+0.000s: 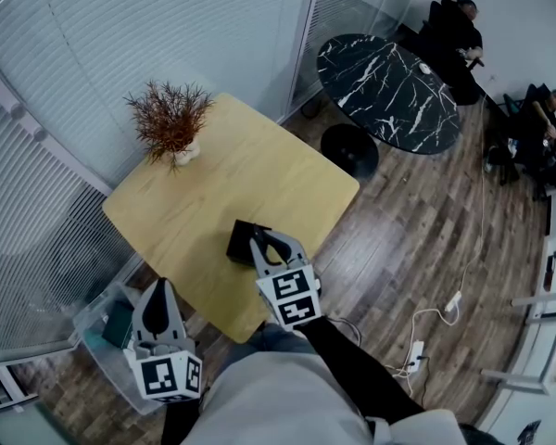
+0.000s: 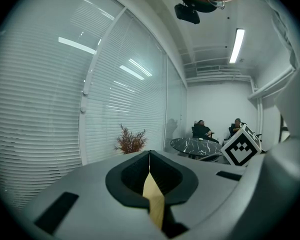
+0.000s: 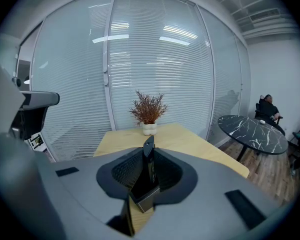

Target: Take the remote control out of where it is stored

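Remote control point(image 3: 149, 164) stands upright in a small black holder point(image 3: 144, 200), rising between the jaws of the right gripper point(image 3: 149, 145) at the centre of the right gripper view. The jaws are closed in on it from either side and pinch it, with the holder's open top just below them. In the head view the holder point(image 1: 241, 242) sits near the lower edge of the pale wooden table point(image 1: 259, 170), around mid-frame. The right gripper point(image 1: 262, 240) reaches onto it from below. The left gripper point(image 1: 157, 293) hangs at lower left, off the table's edge above a clear plastic bin point(image 1: 97, 330), well apart from the holder. Its jaws are pressed together with nothing between them. A potted plant point(image 1: 170, 123) stands at the table's upper-left corner.
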`<state>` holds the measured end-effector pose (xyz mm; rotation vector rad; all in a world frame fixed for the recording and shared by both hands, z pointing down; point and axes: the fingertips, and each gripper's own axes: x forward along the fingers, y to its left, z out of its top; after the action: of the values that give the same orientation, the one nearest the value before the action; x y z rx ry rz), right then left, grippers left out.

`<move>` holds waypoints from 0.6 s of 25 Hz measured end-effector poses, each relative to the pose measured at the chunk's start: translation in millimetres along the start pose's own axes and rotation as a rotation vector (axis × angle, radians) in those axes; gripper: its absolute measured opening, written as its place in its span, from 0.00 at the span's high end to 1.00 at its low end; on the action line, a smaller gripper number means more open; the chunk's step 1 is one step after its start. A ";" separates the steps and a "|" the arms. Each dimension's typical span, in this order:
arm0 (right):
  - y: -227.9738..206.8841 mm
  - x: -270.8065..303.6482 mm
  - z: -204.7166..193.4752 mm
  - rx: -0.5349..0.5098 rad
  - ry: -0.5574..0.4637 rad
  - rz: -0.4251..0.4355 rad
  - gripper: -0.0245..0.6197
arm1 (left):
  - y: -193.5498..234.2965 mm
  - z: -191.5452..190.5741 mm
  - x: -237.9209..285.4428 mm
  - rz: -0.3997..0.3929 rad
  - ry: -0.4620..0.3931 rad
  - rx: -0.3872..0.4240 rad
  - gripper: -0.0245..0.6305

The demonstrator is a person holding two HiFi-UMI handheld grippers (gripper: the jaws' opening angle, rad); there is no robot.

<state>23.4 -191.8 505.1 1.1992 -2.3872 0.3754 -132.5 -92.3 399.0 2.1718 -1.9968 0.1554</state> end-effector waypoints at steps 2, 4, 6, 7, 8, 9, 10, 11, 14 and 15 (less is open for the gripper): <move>0.0 -0.1 0.1 0.003 -0.001 0.001 0.86 | -0.6 -0.4 0.6 -0.001 0.000 -0.001 0.95; -0.1 -0.1 0.8 0.004 -0.003 0.000 0.86 | -0.5 -0.4 1.1 -0.002 -0.001 -0.002 0.95; -0.2 -0.3 1.8 0.003 -0.006 -0.002 0.86 | 0.0 -0.5 1.1 -0.002 -0.002 -0.003 0.95; -0.1 -0.4 2.2 0.003 -0.008 -0.003 0.86 | 0.3 -0.7 0.7 -0.002 -0.002 -0.003 0.95; 0.0 -0.7 2.5 0.002 -0.009 -0.004 0.86 | 0.6 -1.1 0.3 -0.002 -0.002 -0.004 0.95; 0.1 -1.1 2.6 0.003 -0.010 -0.003 0.86 | 0.7 -1.3 -0.3 -0.001 -0.001 -0.004 0.95; 0.2 -1.7 2.5 0.004 -0.011 -0.002 0.86 | 0.7 -1.4 -0.9 0.000 -0.001 -0.003 0.95; 0.3 -2.6 2.4 0.005 -0.011 -0.001 0.86 | 0.6 -1.3 -1.5 0.001 -0.002 -0.001 0.95; 0.3 -5.5 3.5 0.007 -0.015 -0.001 0.86 | 0.3 -0.5 -2.9 0.004 -0.003 0.011 0.95; 0.3 -6.3 4.3 0.009 -0.017 -0.002 0.86 | 0.4 -0.3 -3.1 0.004 -0.003 0.013 0.95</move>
<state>25.3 -189.1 498.2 1.2127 -2.4011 0.3767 -133.1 -89.3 398.7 2.1772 -2.0073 0.1656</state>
